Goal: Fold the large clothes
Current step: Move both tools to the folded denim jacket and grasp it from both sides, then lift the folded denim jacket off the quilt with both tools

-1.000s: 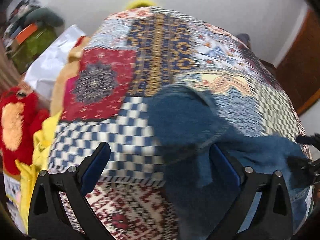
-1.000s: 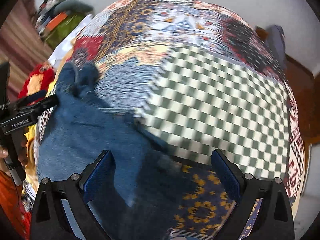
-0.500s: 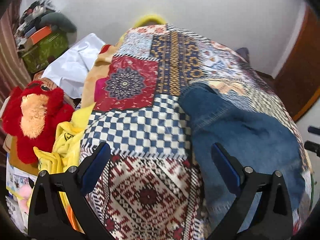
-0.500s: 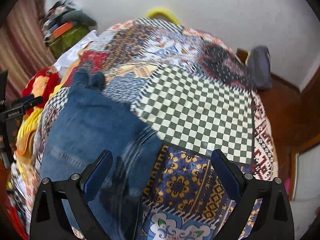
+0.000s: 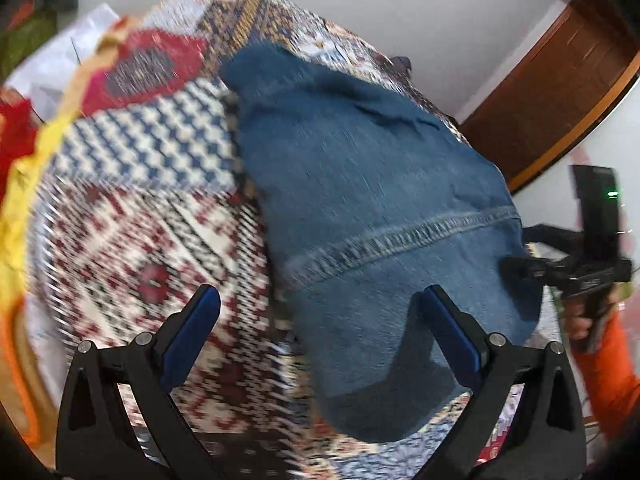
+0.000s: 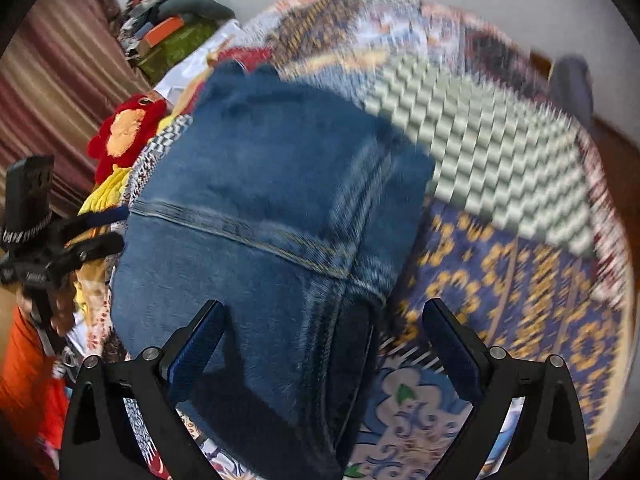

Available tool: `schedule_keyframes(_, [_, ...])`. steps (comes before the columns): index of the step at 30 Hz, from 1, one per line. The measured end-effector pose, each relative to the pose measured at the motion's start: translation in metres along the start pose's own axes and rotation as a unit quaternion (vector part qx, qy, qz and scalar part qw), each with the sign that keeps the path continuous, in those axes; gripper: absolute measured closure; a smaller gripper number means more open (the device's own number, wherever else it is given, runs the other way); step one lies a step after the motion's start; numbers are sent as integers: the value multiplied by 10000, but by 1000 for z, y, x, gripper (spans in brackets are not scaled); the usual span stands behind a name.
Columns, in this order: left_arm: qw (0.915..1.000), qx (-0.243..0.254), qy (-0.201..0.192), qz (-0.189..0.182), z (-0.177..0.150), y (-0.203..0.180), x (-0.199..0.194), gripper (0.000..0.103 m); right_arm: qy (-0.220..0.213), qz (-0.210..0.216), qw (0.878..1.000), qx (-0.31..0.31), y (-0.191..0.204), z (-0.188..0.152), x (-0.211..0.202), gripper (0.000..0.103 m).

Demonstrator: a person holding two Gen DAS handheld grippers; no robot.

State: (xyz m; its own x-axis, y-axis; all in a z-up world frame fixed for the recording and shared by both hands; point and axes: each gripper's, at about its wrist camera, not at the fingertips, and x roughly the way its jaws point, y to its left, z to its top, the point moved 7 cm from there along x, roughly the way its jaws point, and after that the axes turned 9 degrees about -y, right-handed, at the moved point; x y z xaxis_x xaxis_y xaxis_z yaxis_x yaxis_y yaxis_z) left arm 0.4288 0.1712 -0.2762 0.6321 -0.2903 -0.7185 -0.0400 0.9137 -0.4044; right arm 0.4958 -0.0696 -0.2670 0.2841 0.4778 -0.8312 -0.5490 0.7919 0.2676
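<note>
Jeans [image 5: 372, 216] were lying on the patchwork bedspread [image 5: 132, 248], folded lengthwise by the look of it, so probably one more fold to go. My left gripper [image 5: 320, 336] and right gripper [image 6: 320, 340] both had fingers spread wide, holding nothing.

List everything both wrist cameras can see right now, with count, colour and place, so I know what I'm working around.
Jeans: one pair, blue denim, folded, lying on the bedspread.
Bedspread: one, multicolour patchwork, covering the bed.
Plush toy: one, red with an orange face, at the bed's left edge.
Yellow cloth: one, just below the toy.
Green box: one, orange item on top, by the far wall.
Wooden door: one, brown, right of the bed.
Left gripper: black frame, blue pads, open above the jeans' left edge.
Right gripper: same colours, open above the jeans' right edge.
</note>
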Motion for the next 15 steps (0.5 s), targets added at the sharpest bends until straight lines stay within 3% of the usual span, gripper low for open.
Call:
schedule_keyframes(8, [9967, -641, 288, -402, 9, 1, 41, 1, 267, 1100, 9902, 821, -9, -1, 40, 5])
schedule_keyframes(15, [9919, -962, 482, -671, 13, -2, 73, 1, 278, 1373, 9844, 1060, -6, 14, 67, 3])
